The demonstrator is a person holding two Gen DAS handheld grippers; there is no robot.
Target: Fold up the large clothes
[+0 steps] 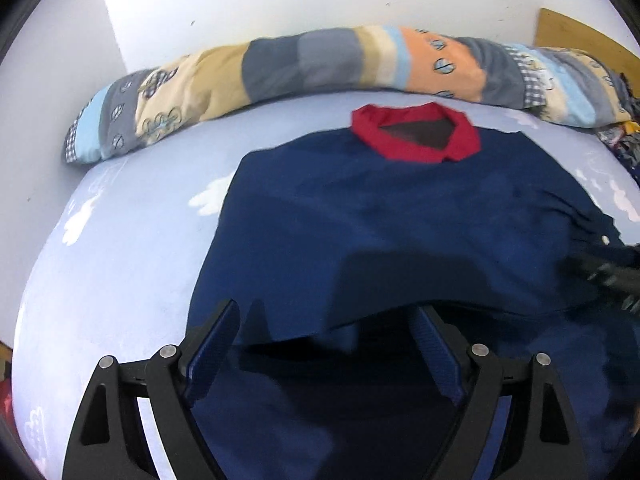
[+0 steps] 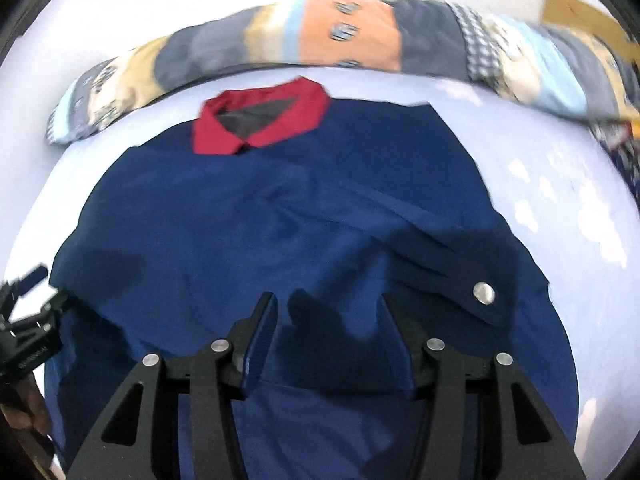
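- The left gripper (image 1: 326, 334) stands wide, nothing between its fingers.
- The right gripper (image 2: 330, 330) is about half open above the cloth; blur makes it hard to say, but it seems to pinch nothing.
- The navy shirt (image 1: 400, 220) with its red collar (image 1: 416, 136) lies on the pale sheet (image 1: 132, 248), collar toward the patchwork quilt (image 1: 304, 64).
- Its sides look turned in and the hem doubled over.
- Judging by that, 1 or 2 folds remain.

Both tongs (image 1: 326, 344) (image 2: 330, 336) agape, empty.
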